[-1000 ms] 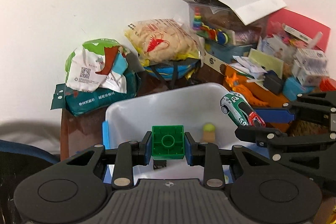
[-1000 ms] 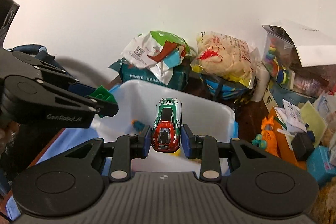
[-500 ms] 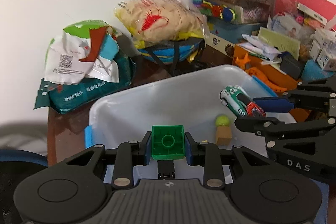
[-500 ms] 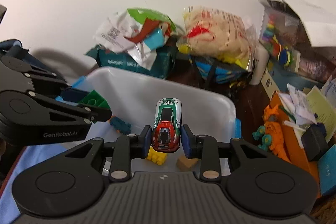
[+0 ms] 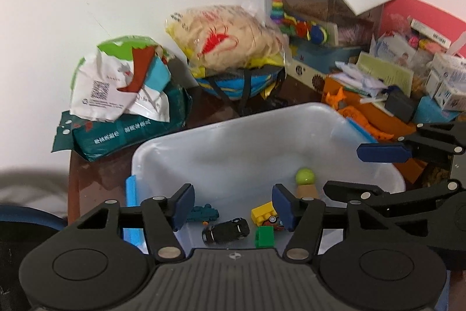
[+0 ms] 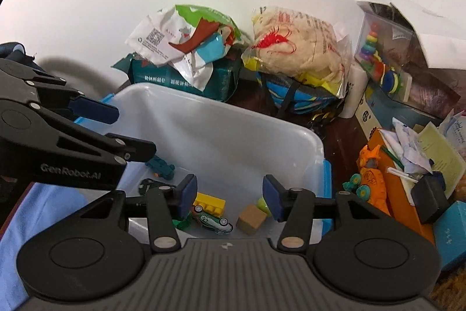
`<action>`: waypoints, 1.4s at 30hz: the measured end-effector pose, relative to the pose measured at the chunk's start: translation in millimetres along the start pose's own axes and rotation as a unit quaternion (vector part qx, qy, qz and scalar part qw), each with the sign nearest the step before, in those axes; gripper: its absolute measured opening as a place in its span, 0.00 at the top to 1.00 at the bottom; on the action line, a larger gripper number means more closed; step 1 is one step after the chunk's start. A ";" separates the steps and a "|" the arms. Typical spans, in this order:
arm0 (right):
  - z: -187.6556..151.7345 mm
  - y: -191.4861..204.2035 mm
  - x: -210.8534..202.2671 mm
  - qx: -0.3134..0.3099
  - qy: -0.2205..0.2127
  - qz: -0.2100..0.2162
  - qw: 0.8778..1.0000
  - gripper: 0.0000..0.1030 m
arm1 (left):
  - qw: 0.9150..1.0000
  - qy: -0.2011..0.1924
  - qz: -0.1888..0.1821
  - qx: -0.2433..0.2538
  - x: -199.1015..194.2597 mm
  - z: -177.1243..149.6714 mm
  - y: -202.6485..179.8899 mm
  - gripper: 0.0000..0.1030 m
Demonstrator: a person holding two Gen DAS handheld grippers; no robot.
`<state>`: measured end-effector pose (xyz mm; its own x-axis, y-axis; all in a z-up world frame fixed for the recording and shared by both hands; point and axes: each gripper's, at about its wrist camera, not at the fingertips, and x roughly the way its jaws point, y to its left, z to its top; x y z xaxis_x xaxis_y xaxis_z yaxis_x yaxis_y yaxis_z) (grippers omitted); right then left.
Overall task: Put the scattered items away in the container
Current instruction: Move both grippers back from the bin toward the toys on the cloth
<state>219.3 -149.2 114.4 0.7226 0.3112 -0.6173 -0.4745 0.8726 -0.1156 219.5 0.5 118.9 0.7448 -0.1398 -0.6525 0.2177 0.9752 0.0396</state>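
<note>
Grippers opening, empty | green brick (image 5: 264,236), car (image 6: 212,220) in bin (image 5: 233,142)

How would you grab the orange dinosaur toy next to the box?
Probably around the orange dinosaur's body, coming down from above. It stands just outside the white box, squeezed against an orange carton, so a sideways approach looks blocked. Its middle looks narrow enough for the right gripper, whose empty jaws are opening.

Brown table (image 5: 96,179) w/ bin (image 5: 233,142), bags (image 5: 128,118)
</note>
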 end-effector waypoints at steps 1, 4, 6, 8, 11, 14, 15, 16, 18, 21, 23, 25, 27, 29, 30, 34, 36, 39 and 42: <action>-1.0 0.5 -5.2 0.001 -0.004 0.001 1.000 0.45 | 1.000 -0.003 0.000 -0.001 -5.2 -1.5 -0.8 0.38; -5.4 2.2 -19.9 0.005 -0.015 0.002 1.000 0.40 | 1.000 -0.010 0.002 -0.003 -21.3 -9.9 -3.8 0.34; -10.3 3.9 -29.9 0.010 -0.021 0.005 1.000 0.38 | 1.000 -0.010 0.001 -0.008 -30.2 -17.5 -6.2 0.34; -16.5 5.7 -37.8 0.014 -0.022 0.011 1.000 0.38 | 1.000 -0.006 -0.003 -0.014 -37.0 -27.0 -7.8 0.34; -30.2 8.1 -49.0 0.021 -0.031 0.017 0.999 0.37 | 1.000 0.004 -0.002 -0.018 -44.3 -44.1 -12.1 0.34; -46.4 11.4 -54.1 0.020 -0.027 0.028 0.999 0.35 | 1.000 0.014 -0.002 -0.021 -49.1 -62.5 -16.2 0.34; -51.4 12.6 -54.3 0.020 -0.022 0.029 0.999 0.34 | 1.000 0.018 -0.003 -0.022 -50.0 -69.8 -17.6 0.34; -56.3 13.7 -54.3 0.021 -0.016 0.031 0.999 0.34 | 0.999 0.023 -0.003 -0.024 -49.9 -76.4 -18.6 0.34; -65.9 15.5 -53.3 0.025 -0.003 0.036 0.999 0.34 | 0.999 0.040 -0.002 -0.026 -47.6 -91.0 -20.1 0.34; -80.3 18.0 -51.7 0.030 0.016 0.043 0.998 0.34 | 0.997 0.064 0.000 -0.032 -43.7 -112.1 -20.3 0.34; -89.9 20.4 -50.7 0.030 0.028 0.045 0.998 0.34 | 0.997 0.075 0.001 -0.035 -42.1 -124.0 -20.5 0.34; -98.2 22.1 -49.5 0.029 0.038 0.046 0.998 0.34 | 0.996 0.083 0.005 -0.035 -40.8 -134.5 -22.0 0.34; -105.7 23.6 -48.7 0.028 0.045 0.051 0.997 0.34 | 0.995 0.091 0.007 -0.036 -39.7 -143.4 -24.6 0.34; -113.2 26.0 -49.4 0.026 0.050 0.054 0.997 0.33 | 0.995 0.097 0.005 -0.034 -39.1 -151.0 -27.3 0.34; -116.0 26.9 -49.4 0.024 0.052 0.055 0.997 0.33 | 0.995 0.100 0.007 -0.030 -38.9 -154.4 -29.2 0.34; -125.5 31.0 -50.9 0.022 0.057 0.057 0.996 0.30 | 0.994 0.109 0.011 -0.027 -38.6 -164.1 -30.6 0.34; -128.7 32.4 -50.1 0.023 0.063 0.059 0.996 0.30 | 0.993 0.111 0.012 -0.032 -38.8 -168.2 -30.6 0.34; -132.6 34.9 -50.9 0.020 0.065 0.060 0.996 0.30 | 0.993 0.111 0.015 -0.037 -38.9 -172.5 -29.9 0.34; -134.5 34.2 -51.6 0.022 0.064 0.061 0.996 0.30 | 0.993 0.114 0.019 -0.039 -38.4 -175.0 -27.5 0.34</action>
<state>98.2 -186.0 37.6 0.5897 0.3674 -0.7192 -0.5295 0.8483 -0.0009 74.5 9.1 10.5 0.5880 -0.0689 -0.8059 0.1359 0.9906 0.0145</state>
